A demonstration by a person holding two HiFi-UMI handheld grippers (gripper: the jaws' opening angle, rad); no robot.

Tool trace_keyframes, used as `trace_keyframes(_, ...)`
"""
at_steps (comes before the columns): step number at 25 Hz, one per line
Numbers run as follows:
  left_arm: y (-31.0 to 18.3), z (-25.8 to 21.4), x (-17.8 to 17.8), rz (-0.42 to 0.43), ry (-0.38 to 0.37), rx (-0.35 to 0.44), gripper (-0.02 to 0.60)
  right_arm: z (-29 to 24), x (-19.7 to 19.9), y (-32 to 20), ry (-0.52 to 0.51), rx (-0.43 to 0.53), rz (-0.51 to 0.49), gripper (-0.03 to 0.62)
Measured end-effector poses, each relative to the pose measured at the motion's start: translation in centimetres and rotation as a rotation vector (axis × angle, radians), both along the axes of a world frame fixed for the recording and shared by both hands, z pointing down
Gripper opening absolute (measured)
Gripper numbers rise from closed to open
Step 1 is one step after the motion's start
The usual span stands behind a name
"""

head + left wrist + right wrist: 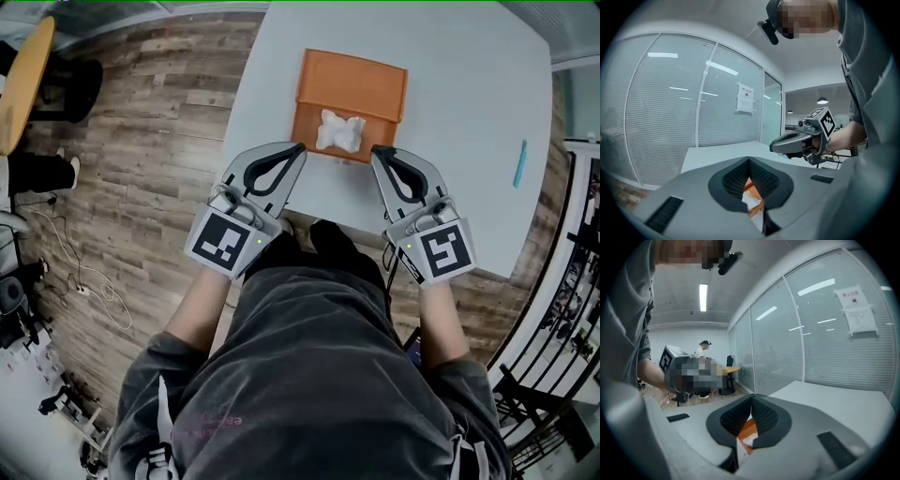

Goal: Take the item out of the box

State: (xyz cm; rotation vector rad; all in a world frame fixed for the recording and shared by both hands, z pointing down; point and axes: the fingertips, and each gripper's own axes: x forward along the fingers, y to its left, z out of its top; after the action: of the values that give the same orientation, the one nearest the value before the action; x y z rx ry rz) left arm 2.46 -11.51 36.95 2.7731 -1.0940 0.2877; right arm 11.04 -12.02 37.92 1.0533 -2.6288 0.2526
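Observation:
An open orange box (356, 89) stands on the white table (469, 84), and a crumpled white item (339, 130) lies in its near part. My left gripper (300, 147) is shut, with its tip at the box's near left corner. My right gripper (377, 150) is shut too, its tip by the near right corner. Neither holds anything. In the left gripper view the closed left gripper (749, 160) frames a slice of the box (749, 185) and the white item (751, 199). The right gripper view shows the right gripper (751, 397) shut over a sliver of orange box (749, 429).
A thin blue pen-like stick (519, 163) lies near the table's right edge. Wooden floor (141, 141) runs along the left, with a round wooden table (23, 80) and cables beyond. Glass partitions with blinds (670, 108) stand behind the table. A metal rack (572, 281) is at the right.

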Motion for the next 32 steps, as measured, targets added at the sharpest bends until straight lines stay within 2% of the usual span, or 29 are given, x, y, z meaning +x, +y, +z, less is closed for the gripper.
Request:
trace_keyframes(5,-0.1,2.9,-0.6,-0.047,-0.015,-0.048,0.002,5.6,-0.7,-1.0,0.101,-0.072,-0.082,0.028)
trace_keyframes(8,-0.4,4.4,-1.4,-0.063,-0.025,-0.072,0.002,8.9,-1.5,-1.7,0.167,-0.121,-0.127,0.066)
trace_keyframes(11,-0.5,5.6,-2.1,-0.071,-0.027,-0.099,0.002,11.6,-2.2,-2.5,0.221,-0.161,-0.164,0.070)
trace_keyframes(12,-0.6,6.0,-2.1,-0.070,-0.025,-0.106,0.002,12.4,-2.3,-2.6,0.237,-0.174,-0.177,0.094)
trace_keyframes(17,-1.1,8.2,-3.3,-0.067,-0.019,-0.146,0.002,15.9,-3.4,-3.2,0.313,-0.221,-0.227,0.099)
trace_keyframes(19,-1.6,9.2,-4.2,-0.075,-0.012,-0.162,0.002,17.8,-3.8,-3.4,0.365,-0.246,-0.249,0.139)
trace_keyframes(28,-3.6,11.9,-5.4,-0.089,0.008,-0.203,0.002,24.1,-3.6,-5.0,0.588,-0.292,-0.337,0.143)
trace_keyframes(30,-3.9,12.1,-5.8,-0.090,0.015,-0.201,0.002,25.3,-3.9,-5.0,0.624,-0.308,-0.363,0.172)
trace_keyframes(32,-4.0,12.3,-6.2,-0.090,0.021,-0.205,0.002,26.4,-4.1,-4.7,0.662,-0.324,-0.373,0.172)
